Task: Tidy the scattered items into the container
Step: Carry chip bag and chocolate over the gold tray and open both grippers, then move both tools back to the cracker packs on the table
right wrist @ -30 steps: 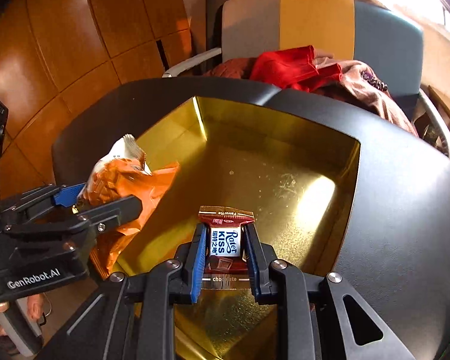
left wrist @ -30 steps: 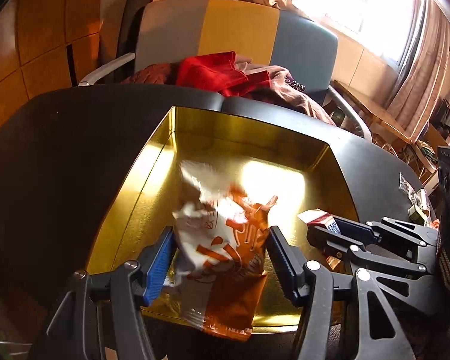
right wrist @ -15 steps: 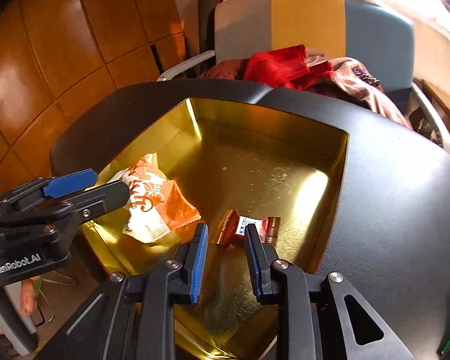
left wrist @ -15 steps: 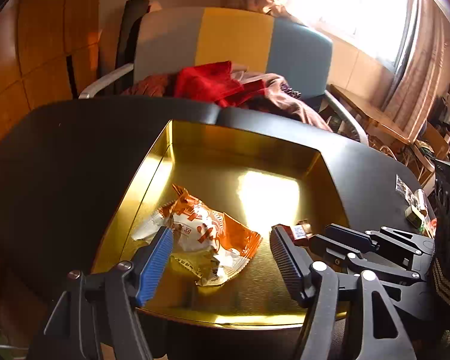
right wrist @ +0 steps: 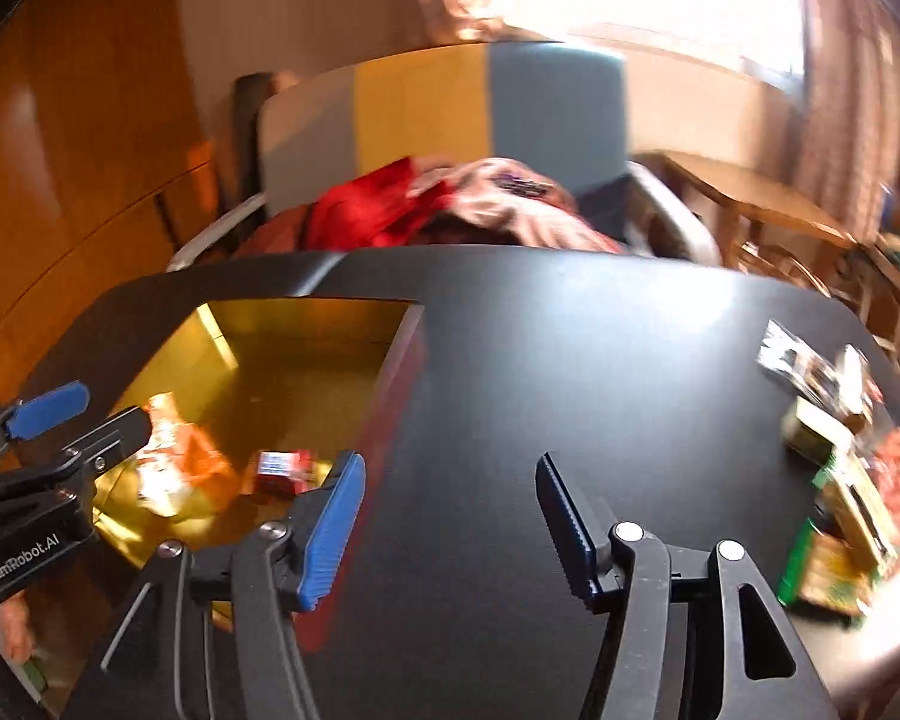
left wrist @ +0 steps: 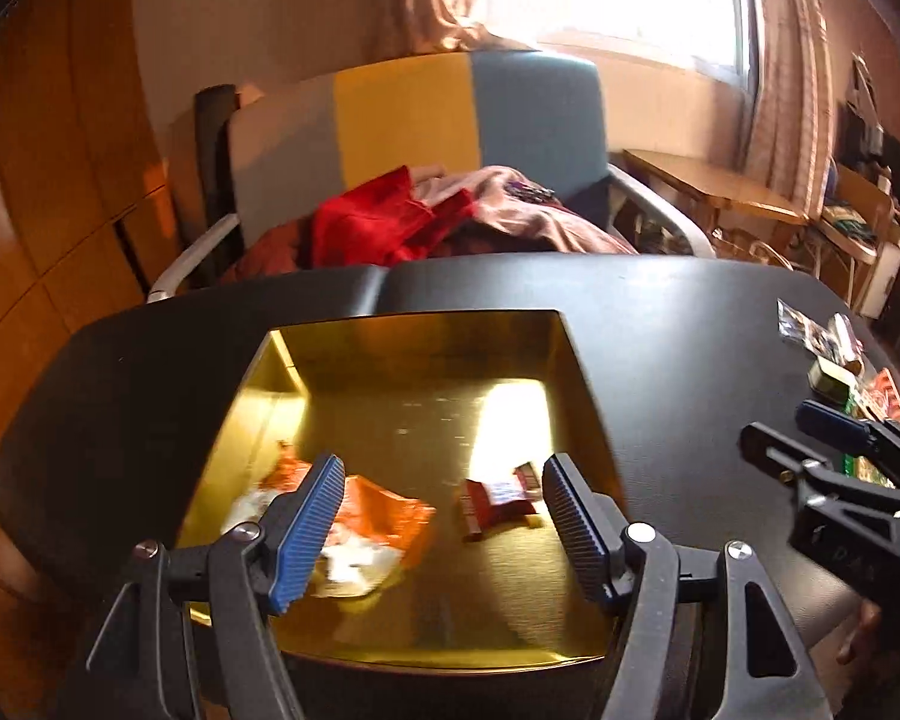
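Jaws of the left gripper point(left wrist: 441, 516) stand wide and released above the near part of the gold tin point(left wrist: 426, 330), gripping nothing. Below and between them lie the orange snack packet point(left wrist: 384, 516), by the blue pad, and the red chocolate wrapper point(left wrist: 498, 495), nearer the black pad. Right gripper point(right wrist: 450, 525) jaws are opening, empty, over bare black bench point(right wrist: 570, 360). More scattered packets point(right wrist: 840, 480) lie off to their right.
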### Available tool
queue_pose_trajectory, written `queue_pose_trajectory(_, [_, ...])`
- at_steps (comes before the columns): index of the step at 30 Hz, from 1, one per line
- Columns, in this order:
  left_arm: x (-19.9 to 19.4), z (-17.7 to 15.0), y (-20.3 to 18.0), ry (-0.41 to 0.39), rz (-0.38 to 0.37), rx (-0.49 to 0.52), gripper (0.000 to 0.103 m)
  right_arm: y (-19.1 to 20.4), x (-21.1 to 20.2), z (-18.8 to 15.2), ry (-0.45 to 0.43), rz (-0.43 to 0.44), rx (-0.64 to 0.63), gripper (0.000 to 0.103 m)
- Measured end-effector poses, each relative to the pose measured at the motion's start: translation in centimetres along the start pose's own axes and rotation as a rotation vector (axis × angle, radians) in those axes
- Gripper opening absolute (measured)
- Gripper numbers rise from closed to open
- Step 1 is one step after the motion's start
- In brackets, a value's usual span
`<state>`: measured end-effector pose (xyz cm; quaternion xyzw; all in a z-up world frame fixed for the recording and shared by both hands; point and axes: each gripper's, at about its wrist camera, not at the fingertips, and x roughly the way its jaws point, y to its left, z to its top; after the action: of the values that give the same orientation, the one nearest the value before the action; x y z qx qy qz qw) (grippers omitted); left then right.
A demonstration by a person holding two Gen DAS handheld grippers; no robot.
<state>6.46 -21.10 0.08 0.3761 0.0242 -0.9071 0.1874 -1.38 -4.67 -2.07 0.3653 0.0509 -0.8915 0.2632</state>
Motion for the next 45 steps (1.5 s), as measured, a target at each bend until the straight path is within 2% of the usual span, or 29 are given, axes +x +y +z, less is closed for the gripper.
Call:
queue_pose_trajectory(8, [0.2,0.6,-5.9,0.0,-0.057,0.095,0.07,-10.2,-3.0,-3.3,-0.011,-0.123,0.185,0.065])
queue_pose_trajectory(11, [0.3,0.5,-8.5,0.01,-0.107,0.138,0.07,-14.7,-4.3,-4.6,-0.017,-0.174,0.26,0.067])
queue_pose_trajectory(16, [0.8,-0.2,-12.4,0.049,-0.194,0.195,0.07,-21.1,-5.0,-5.2,-0.022,-0.27,0.306,0.068])
queue_pose_trajectory(21, [1.8,-1.6,-15.5,0.09,-0.235,0.265,0.07,-25.7,-3.1,-3.2,0.02,-0.24,0.317,0.072])
queue_pose_trajectory(26, [2.3,-2.5,-16.8,0.118,-0.265,0.296,0.07,-28.2,0.2,-3.5,0.123,-0.273,0.36,0.072])
queue_pose_trajectory(30, [3.1,-2.4,-16.7,0.125,-0.273,0.289,0.07,-27.5,0.3,-4.3,0.113,-0.221,0.395,0.074])
queue_pose_trajectory(35, [3.8,-2.2,-15.9,0.138,-0.271,0.257,0.07,-23.4,1.8,-5.4,0.125,-0.025,0.465,0.074])
queue_pose_trajectory(41, [4.1,-2.3,-14.4,0.155,-0.263,0.223,0.07,-19.0,2.1,-4.9,0.102,0.195,0.47,0.074])
queue_pose_trajectory(45, [4.0,-2.5,-14.3,0.158,-0.278,0.221,0.07,-19.5,-0.7,-4.6,0.041,0.2,0.499,0.075])
